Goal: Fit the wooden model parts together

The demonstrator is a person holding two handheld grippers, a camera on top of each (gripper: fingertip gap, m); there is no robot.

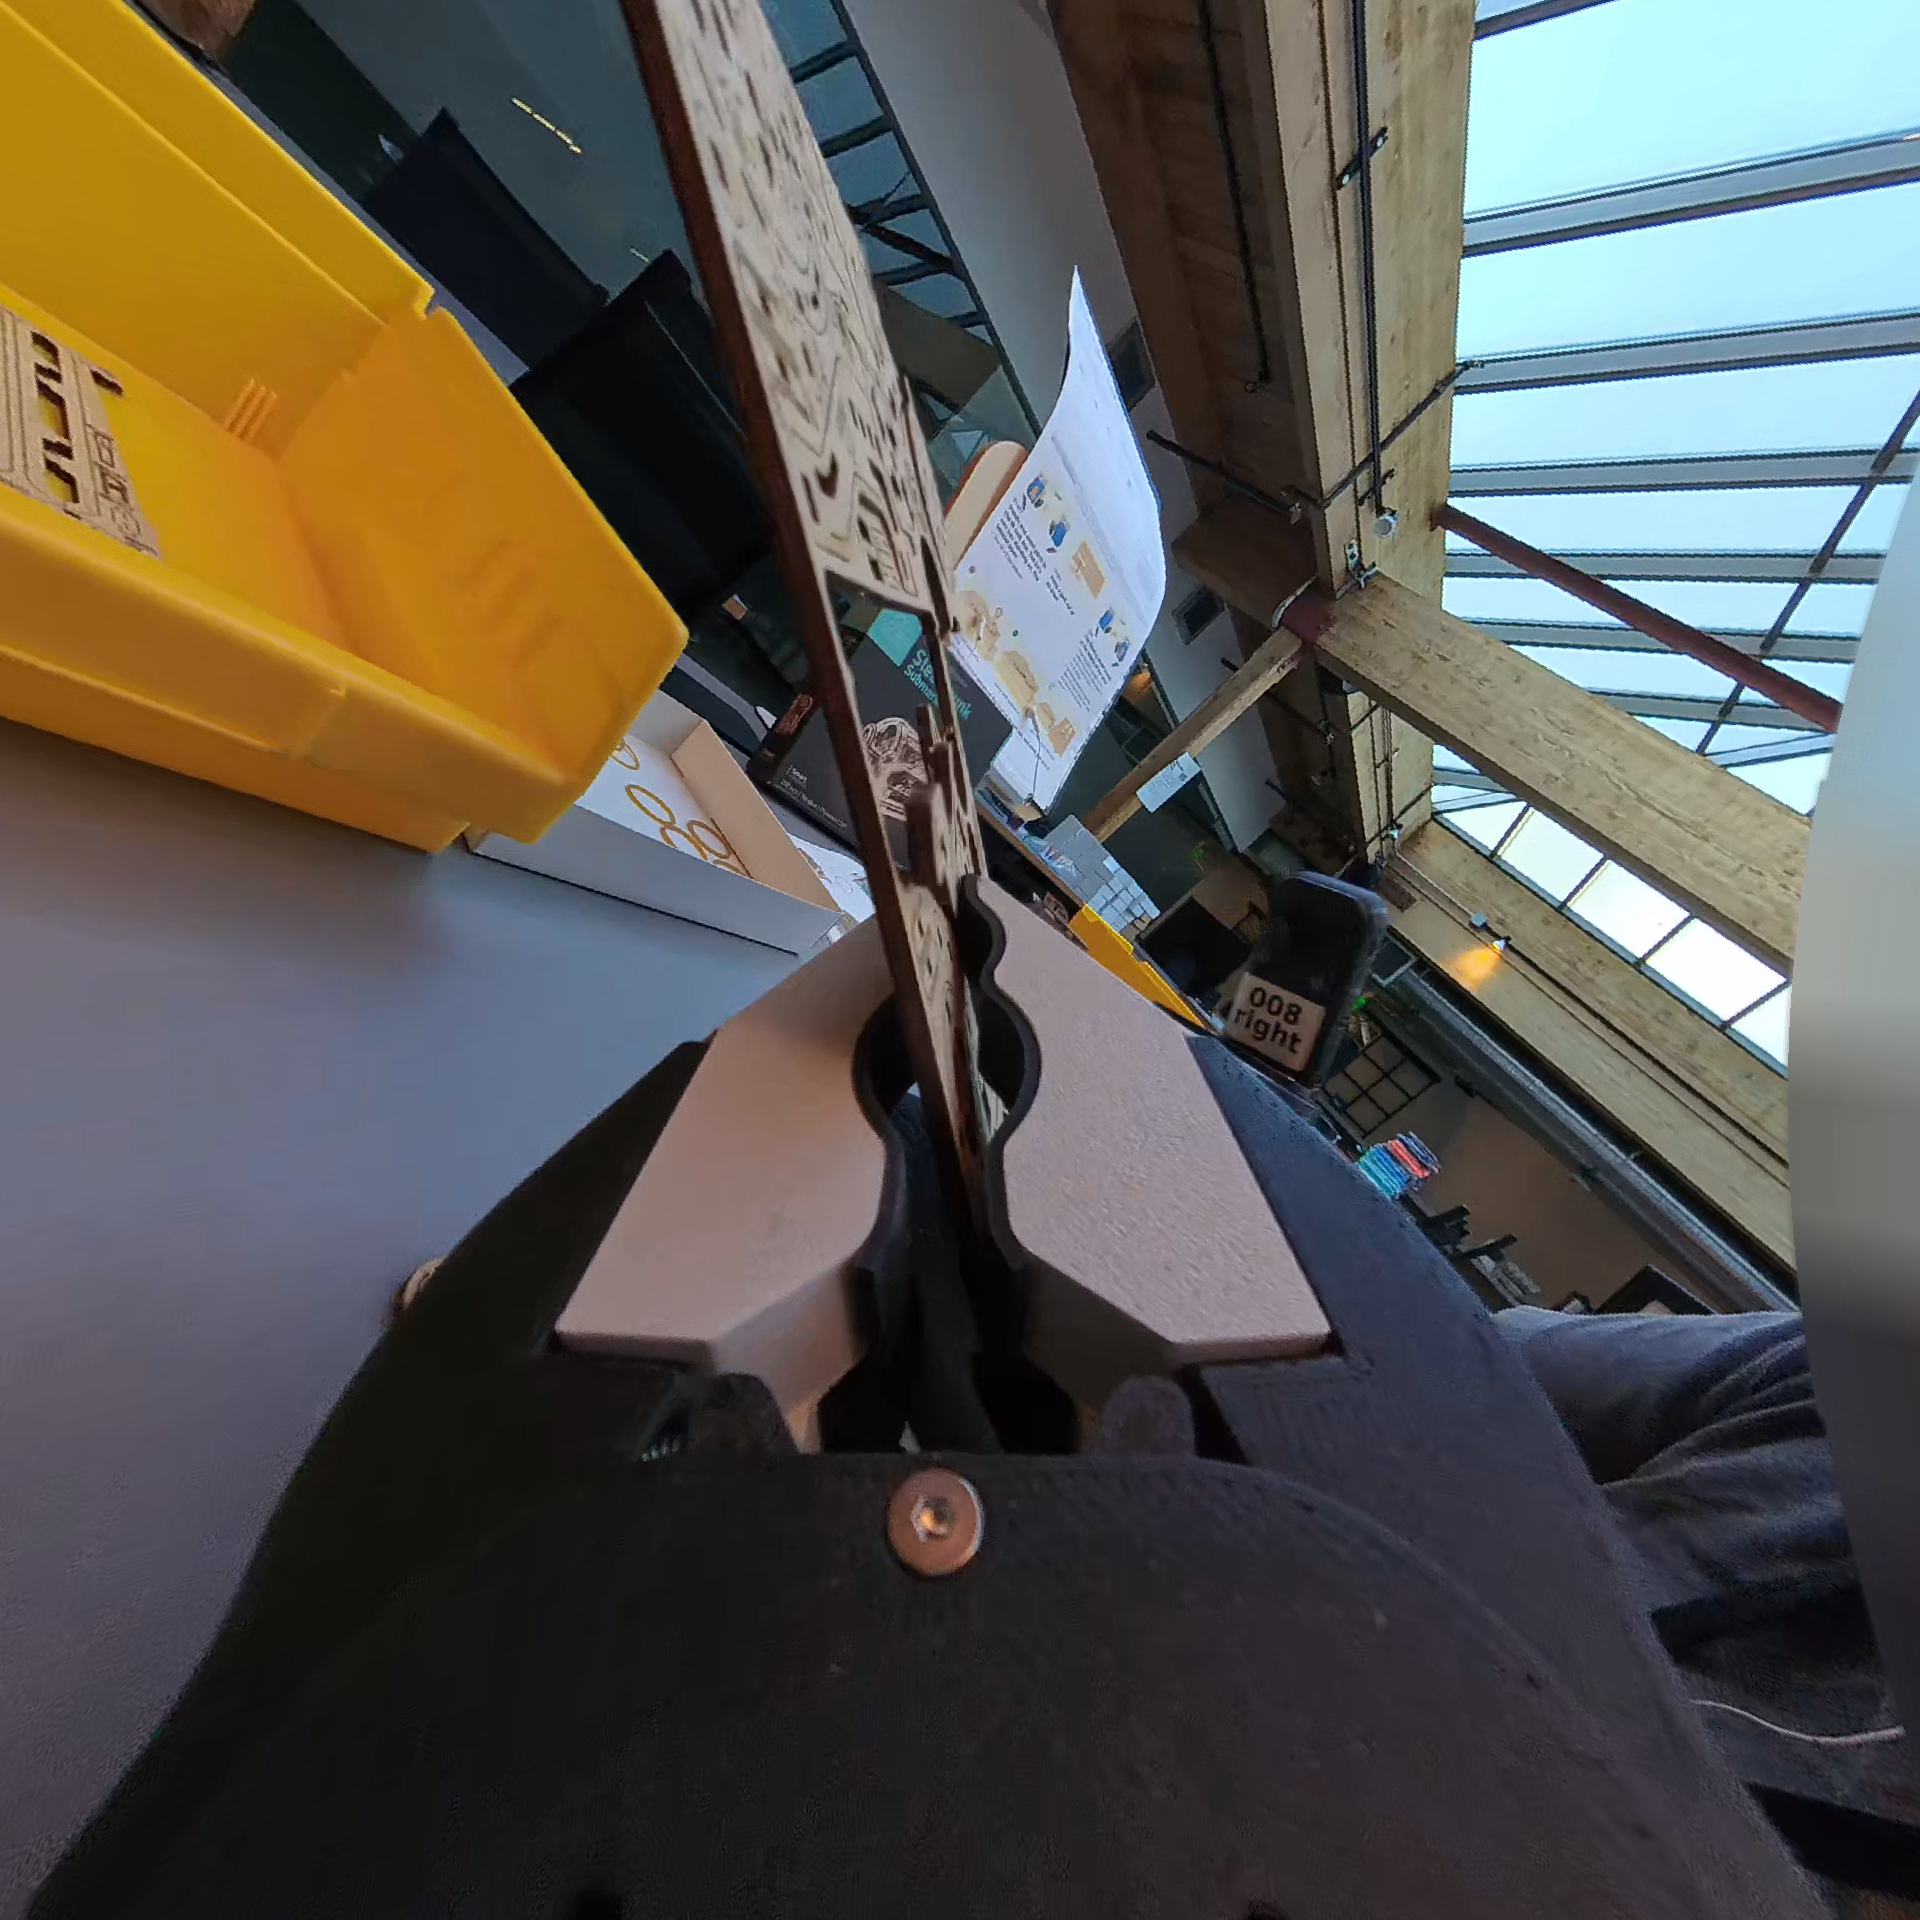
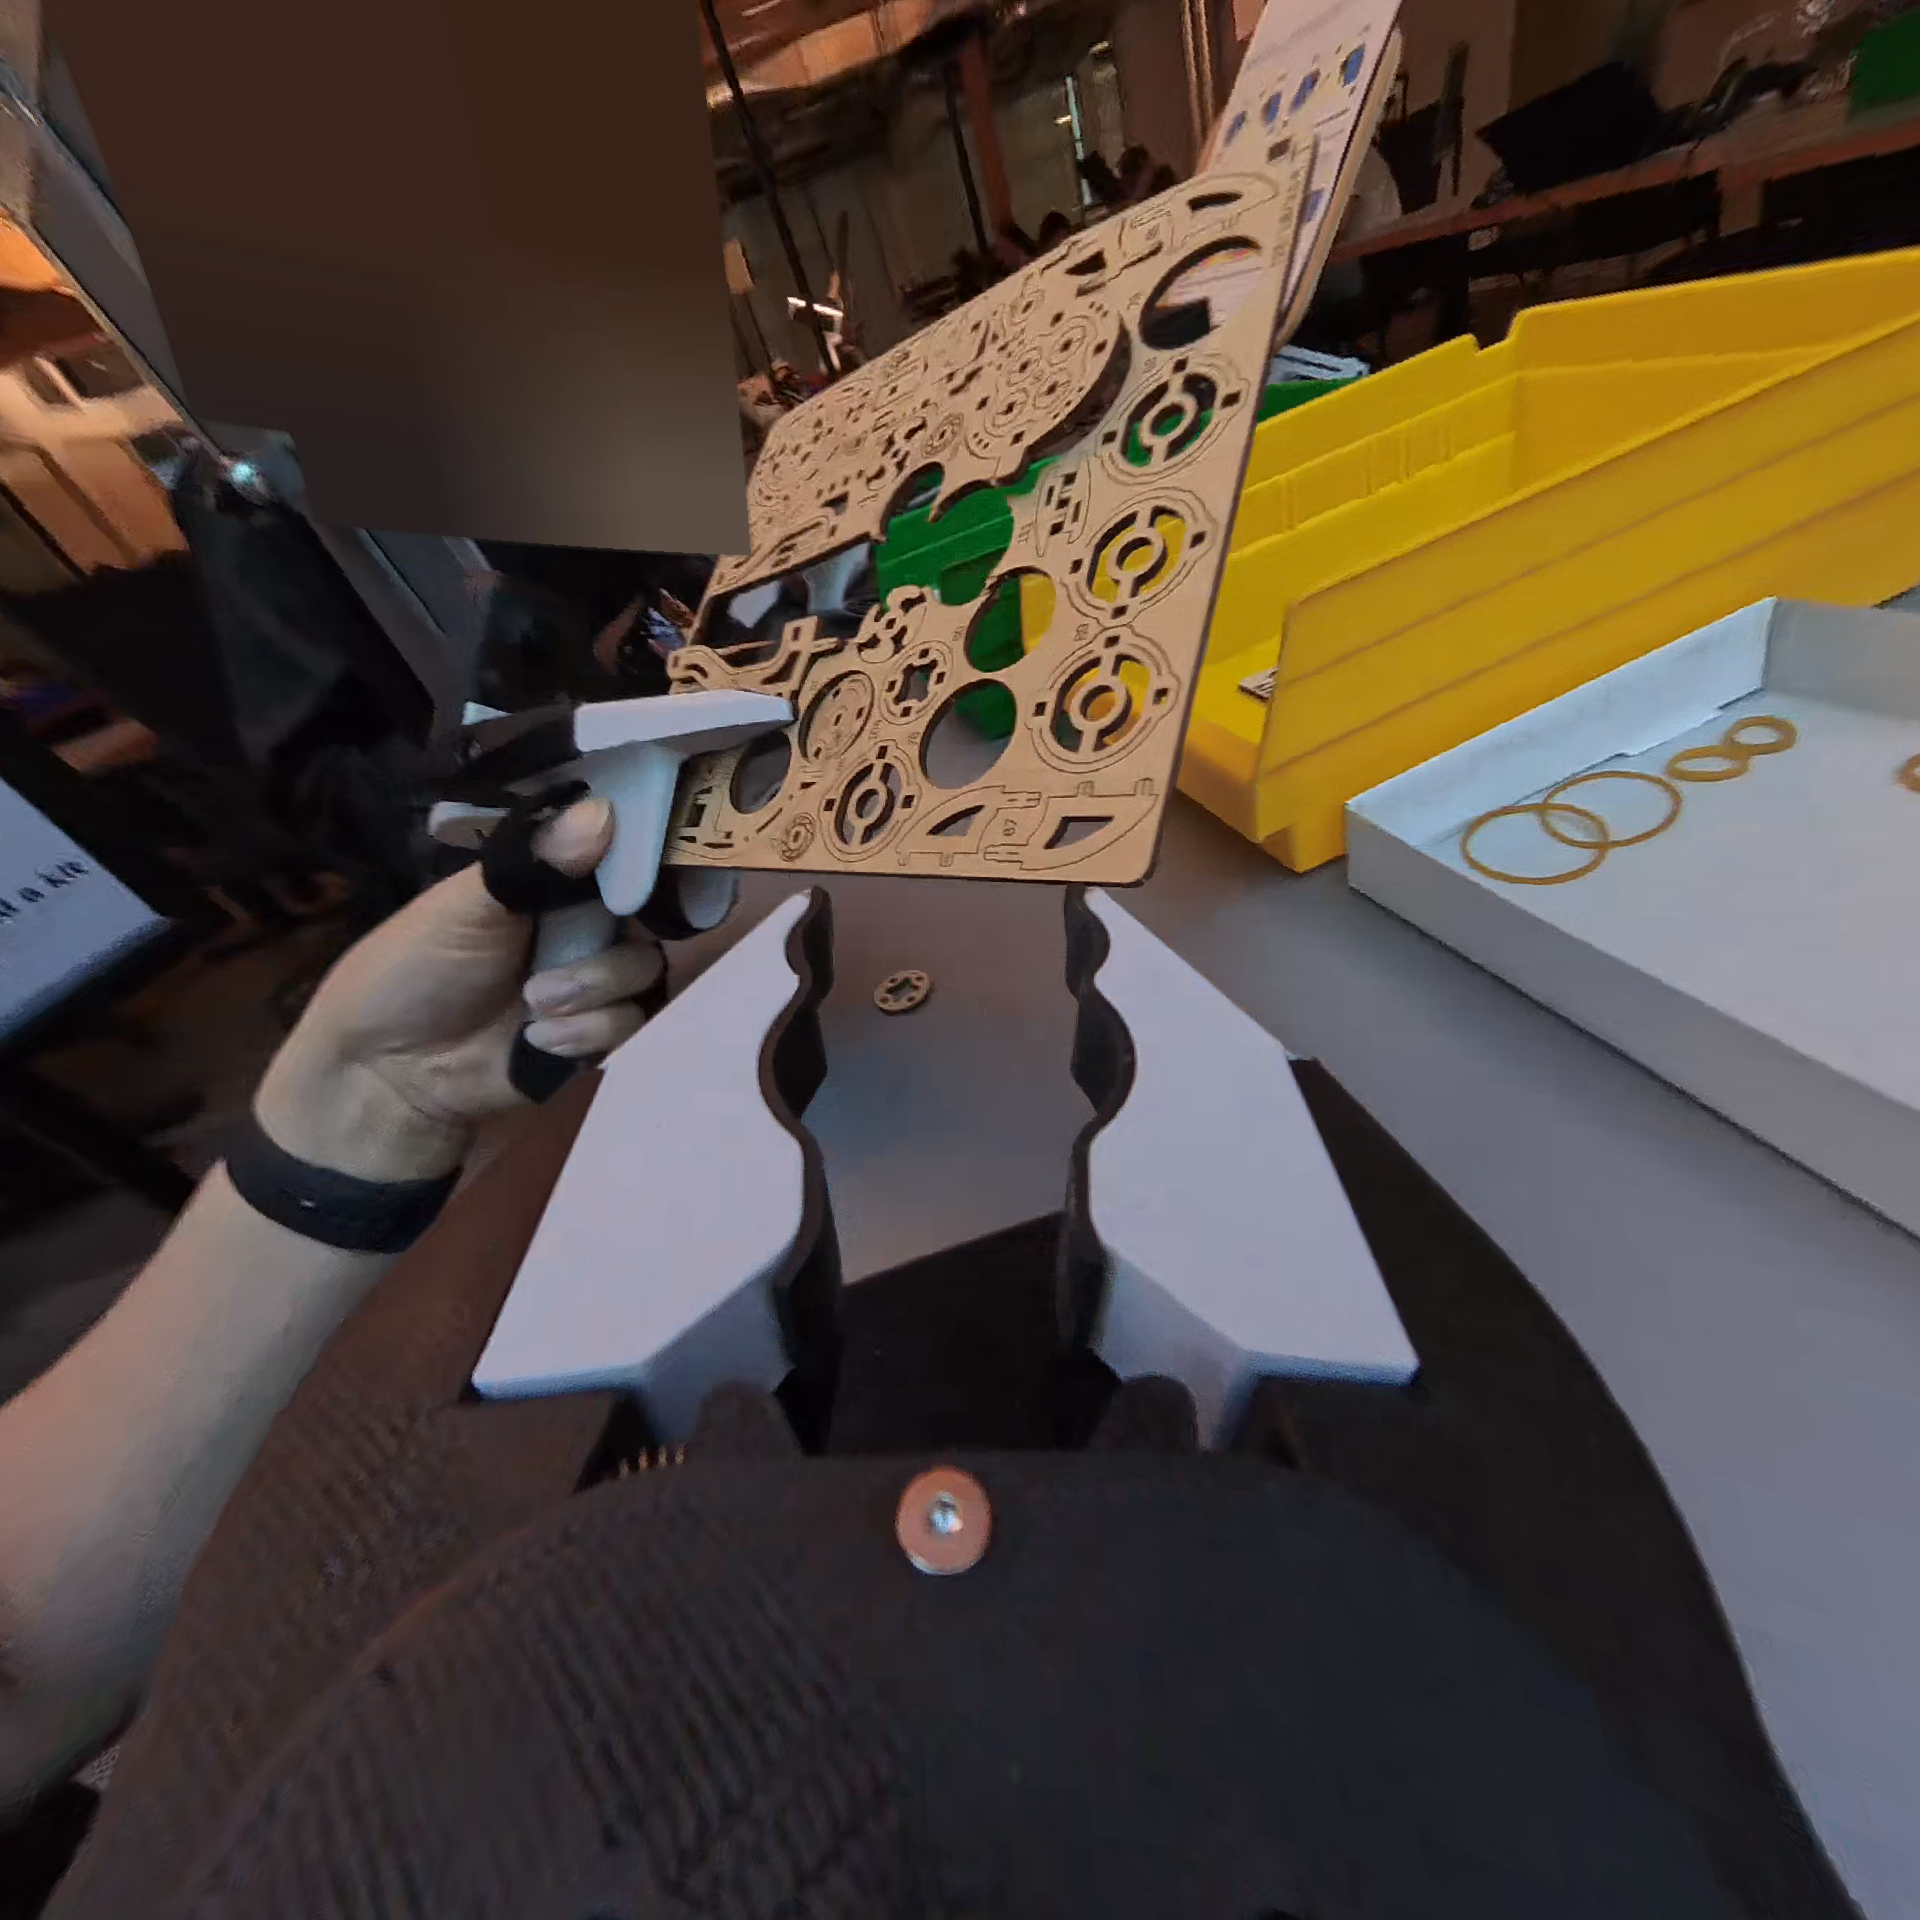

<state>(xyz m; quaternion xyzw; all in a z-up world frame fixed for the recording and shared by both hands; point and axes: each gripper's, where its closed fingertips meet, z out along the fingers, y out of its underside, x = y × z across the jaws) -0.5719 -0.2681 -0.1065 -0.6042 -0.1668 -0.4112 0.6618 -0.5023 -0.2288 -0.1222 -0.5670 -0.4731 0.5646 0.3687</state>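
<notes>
Printed writing on several things, none copied here: a white tag (image 1: 1276,1023) on the far black right gripper body in the left wrist view, an instruction sheet (image 1: 1081,582) with small pictures standing behind the held sheet, a dark box (image 1: 914,727) with a teal patch below it, and a white panel (image 2: 42,914) at the left edge of the right wrist view. Left gripper (image 1: 961,1023) clenched on the wooden sheet (image 1: 800,312), both pads pressed against its lower edge, seen nearly edge-on and rising tilted up and to the left. Same sheet (image 2: 966,623) in the right wrist view held up above the grey table (image 2: 1299,1039), face toward the camera, with many round and curved cut-outs, some already empty so that green and yellow show through. Left gripper (image 2: 686,810) there gripping the sheet's lower left corner, a hand (image 2: 436,1008) with a black wristband around its handle. Right gripper (image 2: 945,935) released, fingers wide apart, holding nothing, tips just below the sheet's bottom edge and apart from it. 1 small round wooden part (image 2: 902,990) lying on the table between those fingers, farther off. Yellow bins (image 2: 1558,499) to the right; another view of a yellow bin (image 1: 312,540) on the left, with a cut wooden sheet inside. White tray (image 2: 1455,935) near the right edge holding several tan rubber bands (image 2: 1569,831).
</notes>
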